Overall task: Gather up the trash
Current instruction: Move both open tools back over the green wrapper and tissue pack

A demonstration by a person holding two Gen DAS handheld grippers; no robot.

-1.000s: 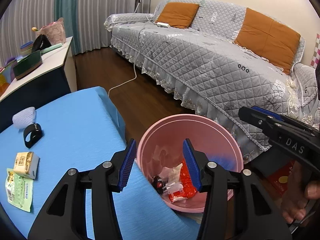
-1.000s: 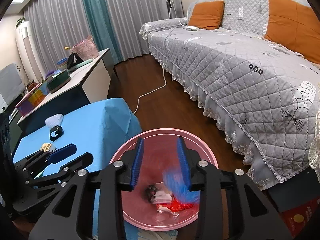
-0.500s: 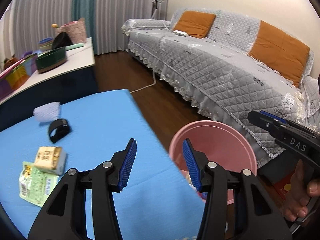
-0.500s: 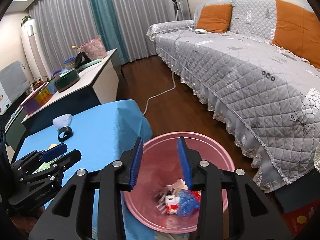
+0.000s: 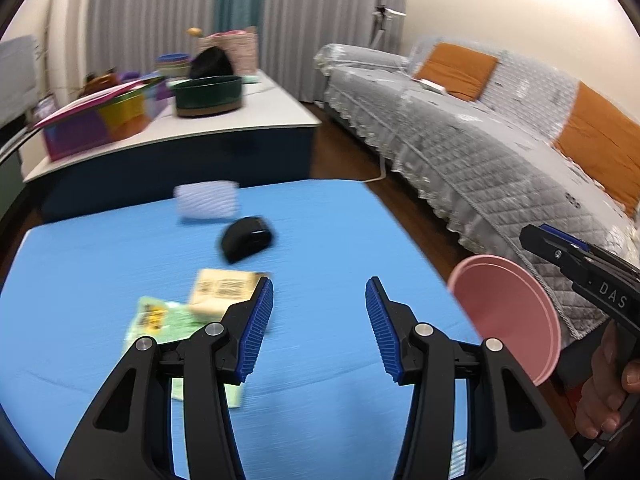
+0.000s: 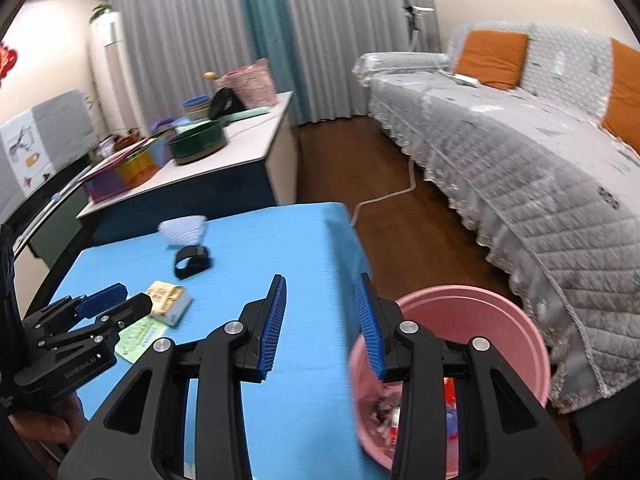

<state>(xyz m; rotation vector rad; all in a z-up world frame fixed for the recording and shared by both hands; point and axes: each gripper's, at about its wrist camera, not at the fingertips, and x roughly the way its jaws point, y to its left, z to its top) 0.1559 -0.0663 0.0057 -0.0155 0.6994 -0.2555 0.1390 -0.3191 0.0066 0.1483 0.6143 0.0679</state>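
Note:
A pink bin (image 6: 472, 344) with wrappers inside stands on the floor at the blue table's right edge; it also shows in the left wrist view (image 5: 508, 312). On the table (image 5: 320, 240) lie a tan carton (image 5: 222, 292), a green wrapper (image 5: 160, 322), a black band (image 5: 248, 238) and a pale crumpled piece (image 5: 208, 200). My left gripper (image 5: 319, 330) is open and empty above the table, just right of the carton. My right gripper (image 6: 322, 326) is open and empty over the table's right edge beside the bin.
A white-topped desk (image 6: 224, 156) with bowls, boxes and a pink basket stands behind the table. A grey quilted sofa (image 6: 540, 152) with orange cushions runs along the right. A white cable (image 6: 384, 196) lies on the wooden floor between them.
Both grippers have swung left from above the bin to over the table. A blue piece dropped from the right gripper into the bin. Both views are motion-blurred now.

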